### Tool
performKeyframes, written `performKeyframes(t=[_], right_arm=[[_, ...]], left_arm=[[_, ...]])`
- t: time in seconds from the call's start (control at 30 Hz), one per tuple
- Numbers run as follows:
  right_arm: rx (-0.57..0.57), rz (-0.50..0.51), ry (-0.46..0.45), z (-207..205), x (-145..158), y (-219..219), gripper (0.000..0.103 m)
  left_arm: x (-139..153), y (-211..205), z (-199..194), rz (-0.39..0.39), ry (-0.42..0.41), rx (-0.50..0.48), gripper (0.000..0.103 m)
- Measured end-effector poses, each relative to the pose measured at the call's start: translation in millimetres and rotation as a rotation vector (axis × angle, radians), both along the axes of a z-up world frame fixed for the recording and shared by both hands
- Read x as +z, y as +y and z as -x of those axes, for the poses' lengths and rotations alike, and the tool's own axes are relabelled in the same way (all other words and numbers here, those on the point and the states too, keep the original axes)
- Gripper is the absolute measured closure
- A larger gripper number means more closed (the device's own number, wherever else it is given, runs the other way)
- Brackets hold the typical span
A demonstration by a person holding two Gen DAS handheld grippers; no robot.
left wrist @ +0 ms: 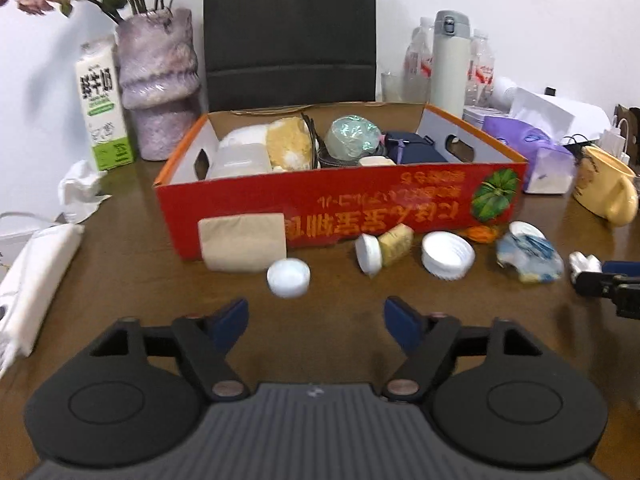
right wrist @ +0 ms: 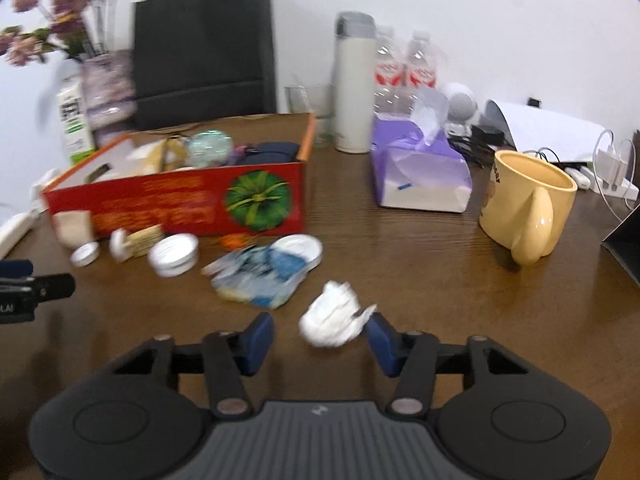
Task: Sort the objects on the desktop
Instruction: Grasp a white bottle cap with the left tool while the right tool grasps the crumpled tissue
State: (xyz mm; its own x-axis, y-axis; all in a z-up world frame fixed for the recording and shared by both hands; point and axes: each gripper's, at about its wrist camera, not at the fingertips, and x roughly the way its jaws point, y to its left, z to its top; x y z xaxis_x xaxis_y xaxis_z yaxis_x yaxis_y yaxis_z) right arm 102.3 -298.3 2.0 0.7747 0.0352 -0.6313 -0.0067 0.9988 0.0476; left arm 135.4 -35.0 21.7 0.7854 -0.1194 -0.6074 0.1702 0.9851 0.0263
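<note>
Left wrist view. Left gripper (left wrist: 316,322) hovers low over the brown worktop (left wrist: 132,272), fingers wide apart, nothing between them. Just ahead of the fingers lies a small white cap (left wrist: 288,278). Behind it a tan packet (left wrist: 243,242) leans against the front wall of the red box (left wrist: 344,204). The box holds a white tub (left wrist: 240,158), a yellow sponge (left wrist: 289,143), a clear ball (left wrist: 351,137) and a dark blue case (left wrist: 414,146). Along the box front, from centre toward the right edge of the worktop: a small bottle (left wrist: 385,247) on its side, a big white lid (left wrist: 448,255), an orange scrap (left wrist: 480,234), a crushed blue wrapper (left wrist: 528,254). Right gripper (left wrist: 608,284) enters at the right edge, with a white wad (left wrist: 584,263) at its tip. Back left: milk carton (left wrist: 105,106), vase (left wrist: 160,80). Back right: thermos (left wrist: 450,60), purple tissue pack (left wrist: 532,152), yellow mug (left wrist: 606,186).

Right wrist view, blurred. Right gripper (right wrist: 320,340) has its fingers apart; the white wad (right wrist: 332,316) sits between them on the worktop (right wrist: 420,264), touching the right finger (right wrist: 382,342), clear of the left one. No clamp. Wrapper (right wrist: 264,270) lies just beyond the wad, then the big lid (right wrist: 174,254), bottle (right wrist: 134,242) and cap (right wrist: 85,254) in front of the box (right wrist: 180,204). Mug (right wrist: 524,204) stands toward the right edge, tissue pack (right wrist: 420,176) behind it, thermos (right wrist: 354,84) at the back. Left gripper's tip (right wrist: 36,286) shows at the left.
</note>
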Motion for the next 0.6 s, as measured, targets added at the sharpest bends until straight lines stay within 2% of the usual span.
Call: performKeyframes(t=[0.1, 0.13, 0.27, 0.33, 0.5, 0.6], right_arm=[[-0.007, -0.034, 0.009, -11.6, -4.1, -7.8, 0.072], [-0.003, -0.043, 0.008, -13.0, -6.0, -9.1, 0.073], [0.012, -0.009, -0.022, -9.8, -9.9, -3.6, 0.082], [0.028, 0.030, -0.038, -6.1, -11.8, 4.0, 0.084], [0.062, 0.008, -0.043, 3.0, -9.7, 9.5, 0.085], [0.072, -0.010, -0.057, 26.4, -4.4, 14.5, 0.085]], left_arm=[[-4.4, 2.0, -20.7, 0.002, 0.001, 0.047, 0.033], [-5.3, 2.5, -26.1, 0.000, 0.005, 0.062, 0.035], [-11.7, 7.0, -41.7, 0.027, 0.038, 0.084, 0.073], [-13.6, 6.6, -36.8, 0.006, 0.025, 0.087, 0.073], [-8.2, 8.9, -11.0, 0.036, 0.029, 0.096, 0.073], [0.0, 7.3, 19.9, 0.032, 0.021, 0.118, 0.073]])
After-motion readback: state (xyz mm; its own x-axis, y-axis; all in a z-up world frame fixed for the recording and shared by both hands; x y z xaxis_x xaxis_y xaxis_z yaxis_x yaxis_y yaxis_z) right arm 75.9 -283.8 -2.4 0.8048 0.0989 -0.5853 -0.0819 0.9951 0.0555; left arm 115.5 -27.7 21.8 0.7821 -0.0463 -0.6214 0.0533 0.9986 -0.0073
